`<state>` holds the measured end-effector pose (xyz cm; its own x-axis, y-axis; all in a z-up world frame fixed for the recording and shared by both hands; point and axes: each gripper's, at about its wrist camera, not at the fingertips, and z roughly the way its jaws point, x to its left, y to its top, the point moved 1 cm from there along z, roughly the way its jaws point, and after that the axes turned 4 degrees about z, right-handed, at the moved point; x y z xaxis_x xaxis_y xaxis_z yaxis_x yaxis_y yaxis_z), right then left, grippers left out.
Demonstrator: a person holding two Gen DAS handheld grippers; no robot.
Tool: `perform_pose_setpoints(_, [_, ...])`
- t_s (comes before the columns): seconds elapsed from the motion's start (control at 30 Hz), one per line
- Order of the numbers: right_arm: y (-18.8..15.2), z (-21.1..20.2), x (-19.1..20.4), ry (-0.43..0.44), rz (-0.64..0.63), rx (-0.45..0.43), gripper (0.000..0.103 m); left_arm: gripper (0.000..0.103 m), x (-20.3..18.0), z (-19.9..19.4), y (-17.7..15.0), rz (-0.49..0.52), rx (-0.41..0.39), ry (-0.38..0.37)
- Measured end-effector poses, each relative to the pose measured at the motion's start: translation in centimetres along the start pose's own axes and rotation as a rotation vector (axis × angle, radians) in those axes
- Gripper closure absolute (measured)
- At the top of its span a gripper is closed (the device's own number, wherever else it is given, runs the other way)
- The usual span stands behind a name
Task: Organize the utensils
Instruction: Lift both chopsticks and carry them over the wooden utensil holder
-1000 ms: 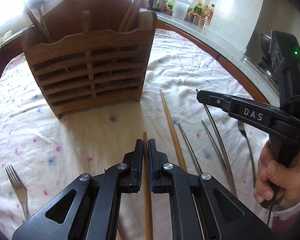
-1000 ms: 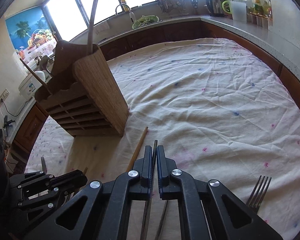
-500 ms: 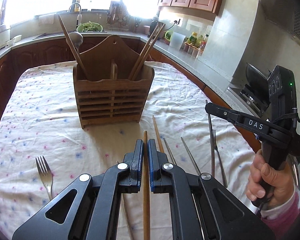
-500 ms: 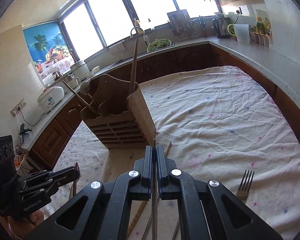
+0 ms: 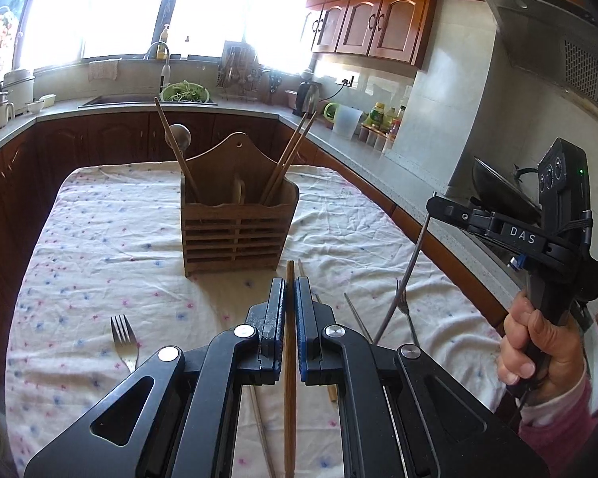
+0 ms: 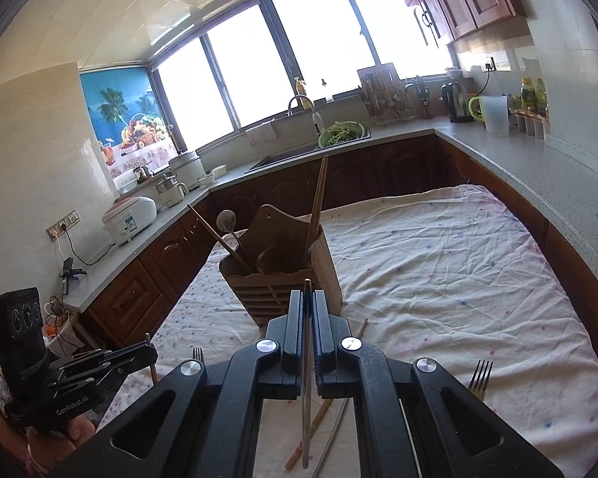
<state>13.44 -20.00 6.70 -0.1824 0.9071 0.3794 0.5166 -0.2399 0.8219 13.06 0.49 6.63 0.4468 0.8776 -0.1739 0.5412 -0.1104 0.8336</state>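
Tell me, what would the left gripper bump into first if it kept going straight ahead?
Probably the wooden utensil holder: the left gripper, shut on a wooden chopstick, aims toward its slatted front, though depth is unclear.

Daylight is pouring through the windows (image 5: 111,8) behind the sink (image 6: 299,155), blowing their panes out to featureless white in both wrist views. Below the windows, the dark base cabinets (image 5: 99,139) are sitting in shade, while the tablecloth (image 6: 438,279) is catching soft, even light with faint creases showing. Fisheye distortion is bending the countertops, and black vignetting is ringing every corner. Focus is holding sharp throughout.
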Motion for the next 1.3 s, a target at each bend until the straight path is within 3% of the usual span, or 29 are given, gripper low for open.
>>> perform_pose_setpoints(0.5, [1.4, -2.4, 1.3, 0.026, -0.022, -0.077, 0.099, 0.099, -0.1, -3.6, 1.4, -0.006, -0.106, 0.001])
perform_pose_setpoints(1.03, [1.9, -1.7, 1.2, 0.025, -0.014, -0.081, 0.099, 0.099, 1.4, -3.7, 2.7, -0.04, -0.151, 0.023])
perform_pose_setpoints(1.3, [3.3, -0.9, 1.6, 0.024, -0.023, -0.101, 0.099, 0.099, 2.5, -3.5, 5.0, -0.046, -0.203, 0.04])
